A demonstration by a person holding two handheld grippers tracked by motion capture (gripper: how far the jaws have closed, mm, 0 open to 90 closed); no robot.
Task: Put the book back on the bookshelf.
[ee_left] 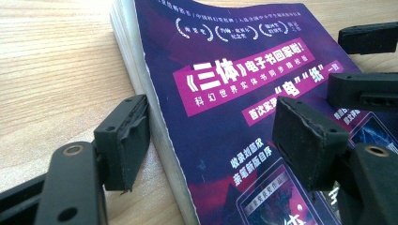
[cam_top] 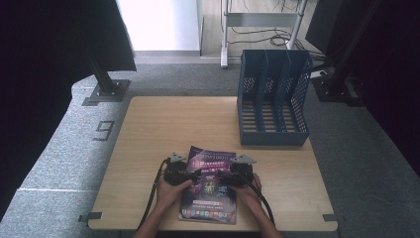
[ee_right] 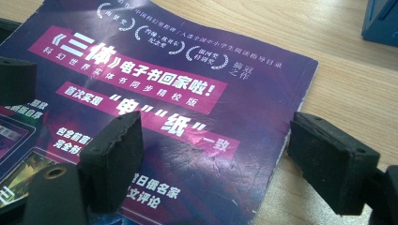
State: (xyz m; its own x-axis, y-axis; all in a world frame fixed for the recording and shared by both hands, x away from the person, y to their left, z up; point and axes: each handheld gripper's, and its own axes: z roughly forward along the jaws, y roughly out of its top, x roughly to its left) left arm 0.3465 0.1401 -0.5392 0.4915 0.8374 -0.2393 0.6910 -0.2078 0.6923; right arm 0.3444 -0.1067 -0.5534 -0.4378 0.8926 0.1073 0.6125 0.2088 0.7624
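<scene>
I have both grippers down at the book, which lies flat on the table close to my edge, cover up. My left gripper straddles the book's left edge: in the left gripper view one pad sits outside on the wood by the page block and the other hangs over the cover, with a wide gap between them and nothing pinched. My right gripper does the same on the opposite side; in the right gripper view one pad is over the cover and the other is off the edge above the table, also spread wide and gripping nothing.

So I judge the work barely begun. The reach is done and both sides are bracketed, but the book is not yet clamped or lifted; its whole back seems to rest on the wood. The blue file rack stands well apart at the far right, all its slots looking free. If that is where the book goes, closing, raising, carrying and slotting all remain.
</scene>
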